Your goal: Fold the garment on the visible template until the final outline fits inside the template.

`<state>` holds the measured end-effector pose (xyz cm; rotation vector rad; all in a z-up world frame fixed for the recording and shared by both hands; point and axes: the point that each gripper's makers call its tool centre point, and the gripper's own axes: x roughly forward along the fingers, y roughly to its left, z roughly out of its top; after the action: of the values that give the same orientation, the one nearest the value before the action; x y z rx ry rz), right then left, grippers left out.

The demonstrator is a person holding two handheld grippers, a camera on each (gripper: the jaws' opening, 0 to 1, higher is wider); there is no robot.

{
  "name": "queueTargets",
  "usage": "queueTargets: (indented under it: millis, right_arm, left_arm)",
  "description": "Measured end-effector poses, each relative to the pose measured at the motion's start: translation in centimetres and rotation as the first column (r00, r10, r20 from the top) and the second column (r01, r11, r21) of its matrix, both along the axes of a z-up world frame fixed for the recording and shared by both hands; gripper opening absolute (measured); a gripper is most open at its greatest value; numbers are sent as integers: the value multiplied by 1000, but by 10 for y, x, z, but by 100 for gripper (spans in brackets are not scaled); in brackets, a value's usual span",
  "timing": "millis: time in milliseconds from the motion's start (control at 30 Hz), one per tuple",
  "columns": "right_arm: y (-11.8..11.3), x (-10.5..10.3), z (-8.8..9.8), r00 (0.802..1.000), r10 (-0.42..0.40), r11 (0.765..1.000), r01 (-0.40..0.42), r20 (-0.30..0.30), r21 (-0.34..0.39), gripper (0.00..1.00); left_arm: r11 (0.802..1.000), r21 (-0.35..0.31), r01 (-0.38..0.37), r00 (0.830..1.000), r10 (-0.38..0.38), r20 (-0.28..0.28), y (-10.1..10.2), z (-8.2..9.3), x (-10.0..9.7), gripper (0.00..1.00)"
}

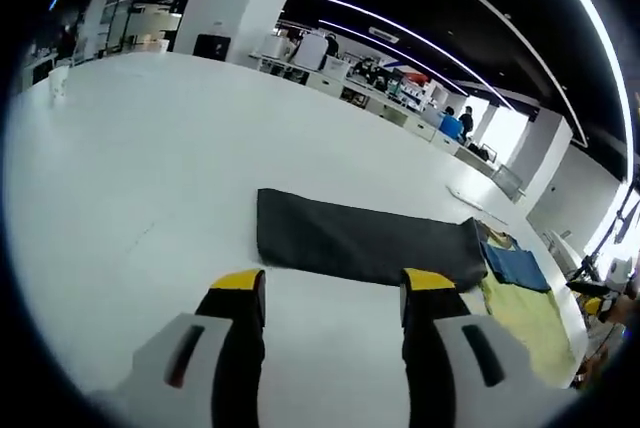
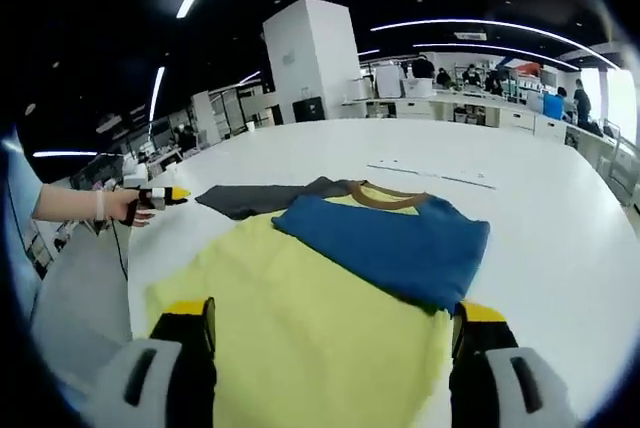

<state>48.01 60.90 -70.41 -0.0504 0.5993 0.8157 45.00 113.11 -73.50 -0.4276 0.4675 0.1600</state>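
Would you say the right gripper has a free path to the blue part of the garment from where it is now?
Probably yes. The right gripper is open above the yellow cloth, and the blue part lies just ahead, on top, with nothing between them.

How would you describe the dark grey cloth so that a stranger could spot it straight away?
Start at the big white table. In the left gripper view a dark grey cloth lies flat on it as a long folded band. Beside it lie a blue garment and a yellow one; it alone is dark and colourless.
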Motion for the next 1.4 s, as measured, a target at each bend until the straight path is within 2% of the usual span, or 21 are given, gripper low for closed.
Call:
queueTargets:
  millis: [33, 133, 200, 233, 367, 400, 467, 533, 600, 633, 667, 700, 733, 800, 867, 900, 933, 967, 1033, 1200, 1400]
  right_arm:
    - [-5, -1, -2, 1000, -12, 1000, 12, -8, -12, 100]
    - [-11, -2, -2, 999, -39, 999, 40, -16, 7, 100]
    - [-14, -4, -1, 999, -48, 999, 48, -15, 8, 100]
    - [-16, -5, 0, 999, -50, 999, 50, -12, 3, 100]
    - [-24, -6, 1, 997, -72, 997, 72, -15, 10, 100]
    - [-26, -5, 2, 997, -77, 997, 77, -12, 9, 100]
    - [-30, -6, 2, 996, -88, 996, 88, -10, 1, 99]
    - [-32, -6, 2, 995, -97, 995, 97, -15, 7, 99]
    - [-32, -8, 1, 995, -97, 995, 97, -16, 5, 99]
    - [-32, -8, 0, 995, -95, 996, 95, -16, -2, 99]
    - [-32, -9, -2, 996, -92, 996, 92, -17, -11, 99]
    - [-32, -9, -2, 996, -91, 996, 91, -18, -10, 99]
    - [-32, -10, -3, 996, -91, 996, 91, -20, -6, 99]
    - [-30, -11, -3, 996, -92, 996, 92, -23, -1, 99]
    - [-29, -12, -5, 996, -87, 996, 87, -26, -3, 99]
    - [-27, -12, -6, 996, -82, 997, 82, -26, -5, 98]
    - [-27, -12, -6, 996, -81, 997, 81, -26, -5, 98]
    - [-25, -13, -5, 997, -77, 997, 78, -25, 2, 98]
    - [-22, -13, -6, 997, -72, 997, 72, -27, 4, 98]
    - [-19, -13, -6, 998, -59, 998, 59, -24, 9, 98]
    - [-21, -16, -9, 998, -58, 998, 58, -22, 14, 97]
  left_arm:
    - [998, -25, -60, 998, 59, -13, 8, -3, 0, 50]
    - [993, -9, -116, 993, 116, -37, 22, -10, 3, 45]
    - [984, -45, -173, 984, 171, -43, 27, -13, 4, 41]
    - [976, -85, -201, 980, 200, -21, 28, -11, 8, 38]
    - [972, -94, -218, 976, 214, -50, 28, -18, 8, 28]
    - [968, -102, -230, 973, 228, -26, 31, -14, 10, 26]
    - [966, -119, -229, 973, 227, -30, 28, -13, 9, 25]
    - [967, -118, -227, 974, 225, -34, 27, -14, 8, 18]
    - [953, -182, -243, 970, 237, -51, 25, -17, 6, 9]
    - [937, -241, -254, 967, 253, -37, 23, -16, 8, 1]
    - [921, -293, -256, 966, 257, -36, 20, -15, 9, 1]
    - [910, -313, -272, 961, 274, -37, 21, -14, 8, 1]
    - [910, -303, -285, 958, 284, -46, 23, -15, 7, 0]
    - [922, -303, -242, 969, 248, -19, 17, -9, 10, 0]
    - [915, -336, -225, 971, 238, -2, 9, -1, 13, 0]
    - [901, -382, -205, 973, 230, 21, 3, 7, 17, 0]
    - [889, -432, -149, 976, 203, 82, -7, 20, 25, 0]
    - [885, -457, -95, 976, 173, 132, -16, 31, 31, 0]
    - [866, -500, -16, 974, 126, 186, -35, 50, 42, 0]
    - [872, -470, 135, 966, -10, 260, -78, 82, 68, 0]
    - [842, -464, 274, 941, -135, 312, -133, 108, 90, 0]
